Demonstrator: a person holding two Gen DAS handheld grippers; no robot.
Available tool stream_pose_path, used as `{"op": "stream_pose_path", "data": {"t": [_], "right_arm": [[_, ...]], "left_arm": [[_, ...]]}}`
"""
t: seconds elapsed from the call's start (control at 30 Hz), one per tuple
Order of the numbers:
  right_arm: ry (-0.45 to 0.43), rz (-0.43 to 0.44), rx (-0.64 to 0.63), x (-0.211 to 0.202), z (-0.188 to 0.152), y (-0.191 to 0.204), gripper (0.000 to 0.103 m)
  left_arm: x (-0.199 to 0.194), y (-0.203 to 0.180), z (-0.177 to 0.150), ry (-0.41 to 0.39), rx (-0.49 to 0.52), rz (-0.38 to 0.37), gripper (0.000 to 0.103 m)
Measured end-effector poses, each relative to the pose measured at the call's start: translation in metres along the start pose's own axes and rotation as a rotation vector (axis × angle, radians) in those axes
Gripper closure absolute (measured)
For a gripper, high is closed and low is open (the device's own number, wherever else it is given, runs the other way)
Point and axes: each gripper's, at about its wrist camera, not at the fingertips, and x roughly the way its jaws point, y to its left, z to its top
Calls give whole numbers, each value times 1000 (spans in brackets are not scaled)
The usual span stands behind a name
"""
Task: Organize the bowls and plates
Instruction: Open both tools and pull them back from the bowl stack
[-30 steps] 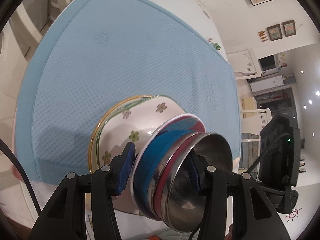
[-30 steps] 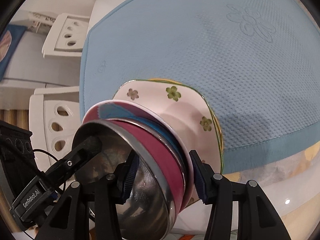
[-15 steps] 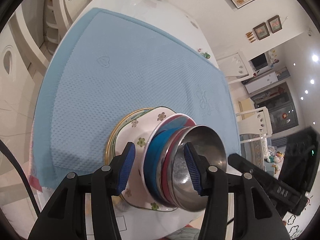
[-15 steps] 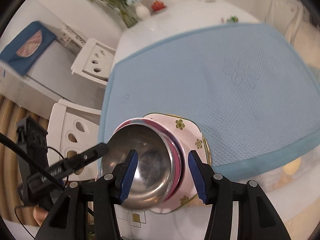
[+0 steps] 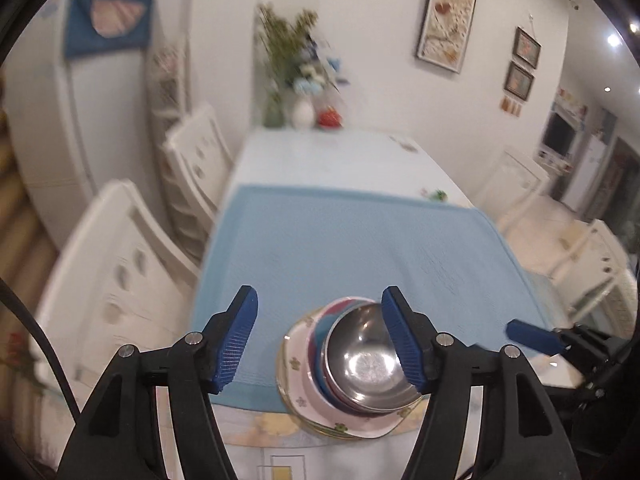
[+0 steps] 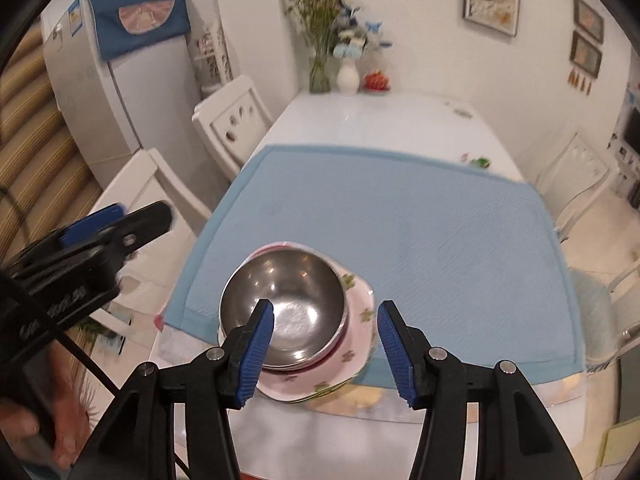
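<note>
A steel bowl [image 5: 366, 364] [image 6: 288, 292] is nested in a pink bowl [image 5: 344, 305] and a blue bowl [image 5: 320, 328]. They rest on stacked floral plates [image 5: 304, 400] [image 6: 356, 332] at the near edge of the blue mat [image 5: 360, 240] [image 6: 400, 220]. My left gripper [image 5: 320, 300] hangs high above the stack, its jaws opening with nothing between them. My right gripper [image 6: 326, 312] also hovers above the stack, jaws opening and holding nothing. Each gripper also shows at the edge of the other's view: the right gripper [image 5: 532, 336] and the left gripper [image 6: 116, 220].
The white table [image 6: 380, 120] carries a vase of flowers [image 6: 347, 74], a red ornament [image 6: 376, 80] at its far end and a small green item [image 6: 480, 162] on the right. White chairs [image 6: 232, 120] stand on both sides. A fridge [image 6: 116, 92] stands at the back left.
Both grippers have come off the stack of bowls, risen and tilted up to face the room. Their jaws have widened. The stack stays on the table.
</note>
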Motion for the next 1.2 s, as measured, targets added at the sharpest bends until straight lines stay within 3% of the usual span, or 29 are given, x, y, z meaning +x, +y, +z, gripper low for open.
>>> {"op": "stream_pose_path", "data": {"t": [0.1, 0.23, 0.47, 0.67, 0.9, 1.2], "right_arm": [[11, -34, 59, -14, 2, -12, 27], [37, -48, 119, -34, -9, -23, 27], [43, -83, 66, -55, -40, -16, 27], [70, -68, 101, -54, -53, -19, 27], [85, -100, 109, -46, -46, -10, 28], [153, -159, 149, -19, -43, -8, 28]], "left_arm": [[-25, -11, -1, -35, -10, 42, 27], [-47, -19, -10, -30, -49, 63, 27], [-68, -36, -36, -10, -60, 106, 23], [-70, -34, -52, 21, -69, 142, 19], [-56, -28, -43, 48, -52, 61, 20], [-33, -29, -39, 51, 50, 63, 20]]}}
